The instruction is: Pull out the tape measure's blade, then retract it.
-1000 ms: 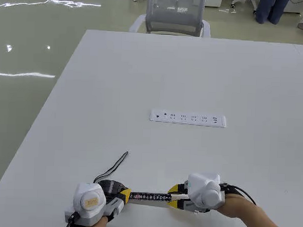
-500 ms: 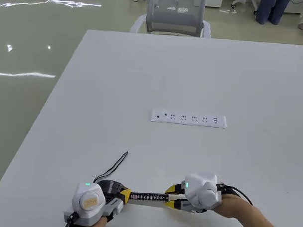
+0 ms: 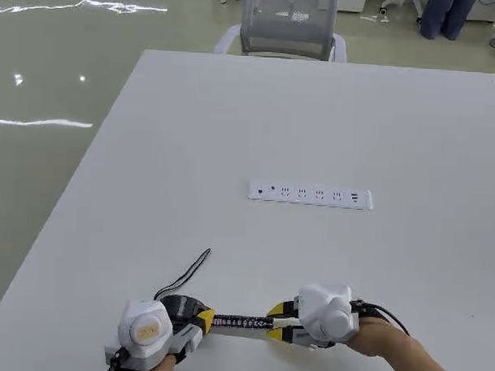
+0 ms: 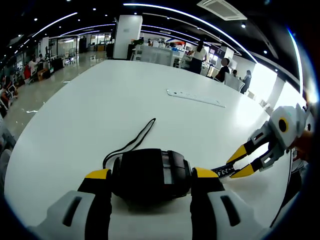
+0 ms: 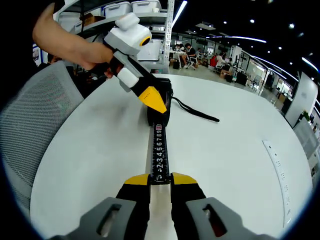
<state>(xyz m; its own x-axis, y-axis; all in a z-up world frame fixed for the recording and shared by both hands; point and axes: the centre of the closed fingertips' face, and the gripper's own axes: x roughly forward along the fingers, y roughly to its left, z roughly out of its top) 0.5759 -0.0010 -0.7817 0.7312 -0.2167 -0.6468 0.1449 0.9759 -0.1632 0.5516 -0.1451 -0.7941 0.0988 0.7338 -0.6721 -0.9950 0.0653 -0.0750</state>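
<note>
Jaws of the left gripper (image 3: 200, 320) are clamped on the black, rounded plastic case of the tape measure (image 4: 150, 172), one yellow tip on each flank. Jaws of the right gripper (image 5: 160, 179) are pinched together on the free end of the narrow black blade with white numerals (image 5: 159, 147).

Everything rests on the broad white rectangular table (image 3: 315, 115), with a glossy pale green floor (image 3: 48, 81) to its left. At the far edge stands a grey mesh-backed office chair (image 3: 287, 20). Near the table's middle lies a long white power strip (image 3: 311, 193), well apart from both grippers.

Down at the near edge, the case sits on the tabletop between the left tips. The blade runs out of it, straight and low over the surface, to the right gripper, so a short length is drawn out; numerals 2 to 9 read along it in the right gripper view. A thin black cord strap (image 3: 187, 271) trails from the case away from the person, lying slack on the table.
</note>
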